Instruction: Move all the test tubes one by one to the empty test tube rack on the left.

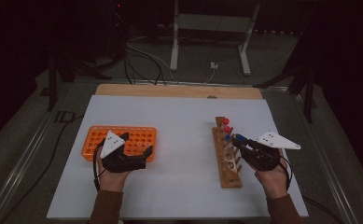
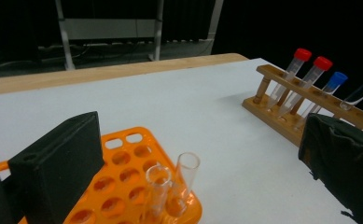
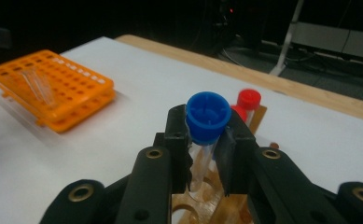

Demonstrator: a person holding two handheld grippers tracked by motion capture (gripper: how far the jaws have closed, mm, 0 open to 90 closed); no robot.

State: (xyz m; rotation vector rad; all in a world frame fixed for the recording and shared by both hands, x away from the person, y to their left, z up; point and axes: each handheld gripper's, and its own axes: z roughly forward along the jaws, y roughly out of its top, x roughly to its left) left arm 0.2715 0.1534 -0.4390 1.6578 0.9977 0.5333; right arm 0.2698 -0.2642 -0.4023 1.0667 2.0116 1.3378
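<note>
Room: dark backdrop, cables on the floor, a grey stand behind the desk [image 1: 179, 196].
Surface: white sheet over a wooden top; I see the bare wood strip along the far edge.
Blue-capped tube [image 3: 206, 122]: sits between the jaws of my right claw [image 3: 206, 140], cap just above the pads, clear body hanging down toward the wooden rack [image 1: 227, 158].
Tube position: over the rack's row of holes, just in front of the two red-capped tubes [image 3: 248, 101]; I cannot tell whether its tip is in a hole.
Right claw: clenched on the tube, both pads pressing its neck right under the blue cap.
Right claw, high view: at the right side of the rack, pointing left across it [image 1: 239, 140].
Second blue-capped tube [image 2: 331, 91]: stands tilted in the rack next to the red ones.
Left claw [image 1: 137, 145]: rests at the near edge of the orange rack [image 1: 95, 135], jaws wide apart, gripping nothing.
Orange rack contents: two clear open tubes [image 2: 170, 189] upright in its near corner, between the left jaws but untouched.
Separation: the two racks lie well apart on the desk.
</note>
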